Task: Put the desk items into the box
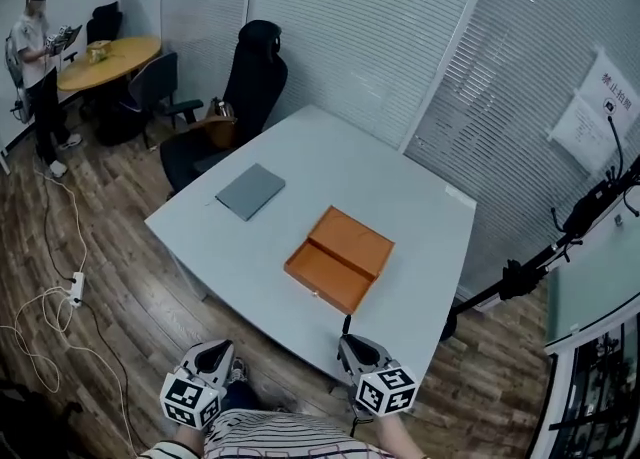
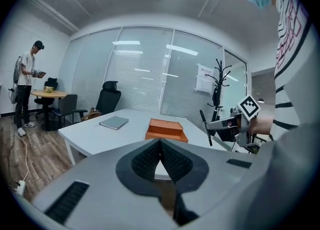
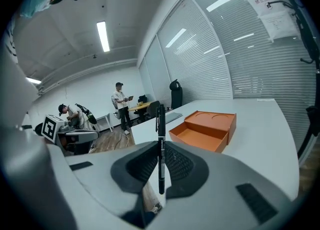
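An open orange box (image 1: 338, 258) lies on the white desk (image 1: 420, 207), and a grey notebook (image 1: 250, 190) sits left of it. Both grippers hover off the desk's near edge, close to my body. My left gripper (image 1: 220, 349) is shut with nothing in it; its view shows the closed jaws (image 2: 160, 143) with the notebook (image 2: 114, 122) and box (image 2: 166, 129) beyond. My right gripper (image 1: 352, 344) is shut on a black pen (image 3: 160, 124), which stands upright between the jaws (image 3: 161, 146). The box (image 3: 205, 129) lies ahead of it.
A black office chair (image 1: 250, 87) stands at the desk's far left corner. A person (image 1: 38, 57) stands by a round wooden table (image 1: 108, 60) at the back left. Cables and a power strip (image 1: 75, 289) lie on the wood floor. A black stand (image 1: 560, 237) leans at the right.
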The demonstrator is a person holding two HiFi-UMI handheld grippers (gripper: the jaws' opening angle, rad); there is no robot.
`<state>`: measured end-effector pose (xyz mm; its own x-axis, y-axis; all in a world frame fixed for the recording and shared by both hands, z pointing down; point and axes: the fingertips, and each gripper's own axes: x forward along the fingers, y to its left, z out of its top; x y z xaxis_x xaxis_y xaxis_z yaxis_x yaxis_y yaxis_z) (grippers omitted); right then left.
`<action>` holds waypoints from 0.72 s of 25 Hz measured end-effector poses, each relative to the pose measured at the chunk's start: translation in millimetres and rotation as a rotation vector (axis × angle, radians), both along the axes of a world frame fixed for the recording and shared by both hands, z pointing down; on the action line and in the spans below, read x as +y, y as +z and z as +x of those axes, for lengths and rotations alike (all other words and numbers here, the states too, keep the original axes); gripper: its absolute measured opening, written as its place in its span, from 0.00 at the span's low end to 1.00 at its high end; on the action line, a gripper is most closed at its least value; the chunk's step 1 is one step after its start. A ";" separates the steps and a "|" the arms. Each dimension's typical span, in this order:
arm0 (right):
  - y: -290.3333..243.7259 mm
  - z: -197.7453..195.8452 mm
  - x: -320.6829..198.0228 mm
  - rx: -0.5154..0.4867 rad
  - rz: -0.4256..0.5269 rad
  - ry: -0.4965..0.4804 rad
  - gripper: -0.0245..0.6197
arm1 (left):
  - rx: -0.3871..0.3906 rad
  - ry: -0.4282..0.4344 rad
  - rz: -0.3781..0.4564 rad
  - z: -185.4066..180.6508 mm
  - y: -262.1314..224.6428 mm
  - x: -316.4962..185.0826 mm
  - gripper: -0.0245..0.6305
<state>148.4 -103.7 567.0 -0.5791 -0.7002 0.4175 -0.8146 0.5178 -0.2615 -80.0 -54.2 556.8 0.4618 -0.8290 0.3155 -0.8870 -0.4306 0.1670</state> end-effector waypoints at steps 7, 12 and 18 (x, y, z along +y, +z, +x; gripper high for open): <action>0.9 -15.4 -50.1 0.030 0.012 0.094 0.13 | -0.010 0.099 0.017 -23.0 -8.0 -66.5 0.07; 4.7 -25.8 -79.4 0.053 0.010 0.146 0.13 | -0.003 0.151 0.009 -38.5 -3.5 -105.0 0.07; 13.5 -32.0 -115.5 0.129 0.015 0.204 0.13 | 0.001 0.228 -0.001 -51.0 1.2 -140.0 0.07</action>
<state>116.4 -219.2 580.5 -0.3671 -0.8043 0.4673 -0.9290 0.3418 -0.1416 -131.0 -194.1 557.9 0.6377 -0.7027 0.3155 -0.7663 -0.6201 0.1678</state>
